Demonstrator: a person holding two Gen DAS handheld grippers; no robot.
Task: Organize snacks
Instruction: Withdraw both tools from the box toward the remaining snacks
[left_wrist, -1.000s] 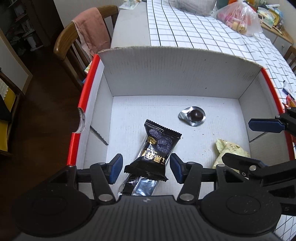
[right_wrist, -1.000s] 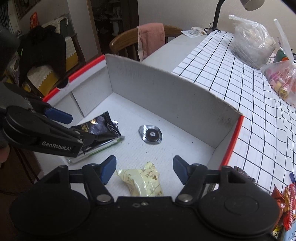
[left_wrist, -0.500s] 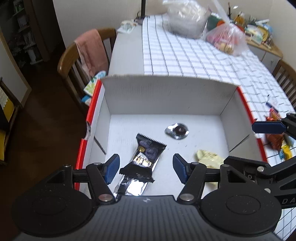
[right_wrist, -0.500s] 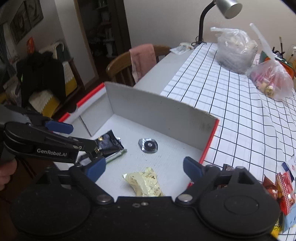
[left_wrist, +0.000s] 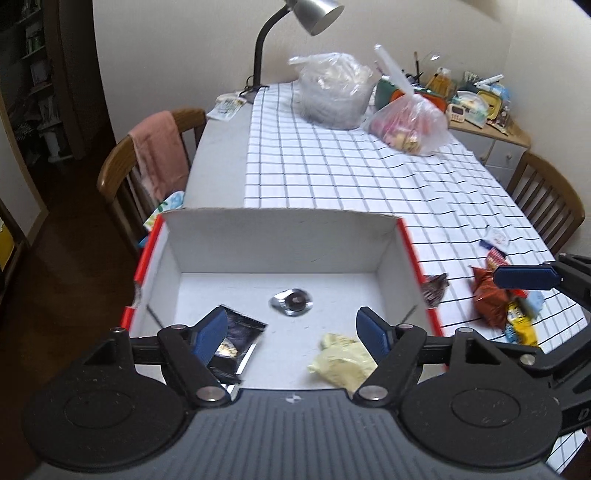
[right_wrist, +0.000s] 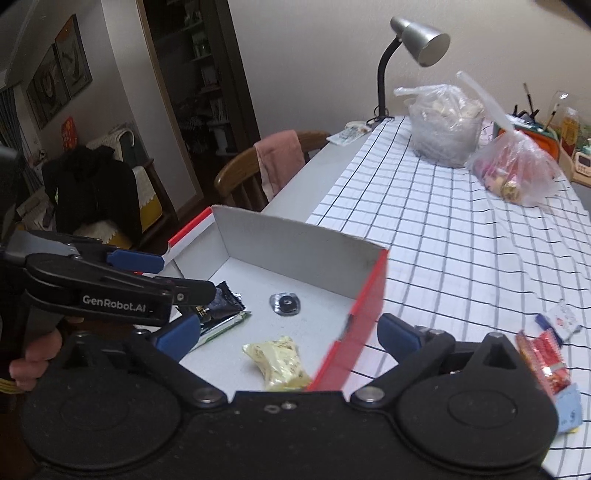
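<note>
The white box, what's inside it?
Inside the white box lie a black snack packet, a round foil-wrapped sweet and a pale yellow wrapped snack. The left gripper covers the box's near edge.

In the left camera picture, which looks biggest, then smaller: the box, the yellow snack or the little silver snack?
1. box
2. yellow snack, though it lies nearer the camera
3. silver snack

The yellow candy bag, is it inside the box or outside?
Inside. The yellow candy bag lies flat on the floor of the box, beside its red-edged wall, and nothing is holding it.
</note>
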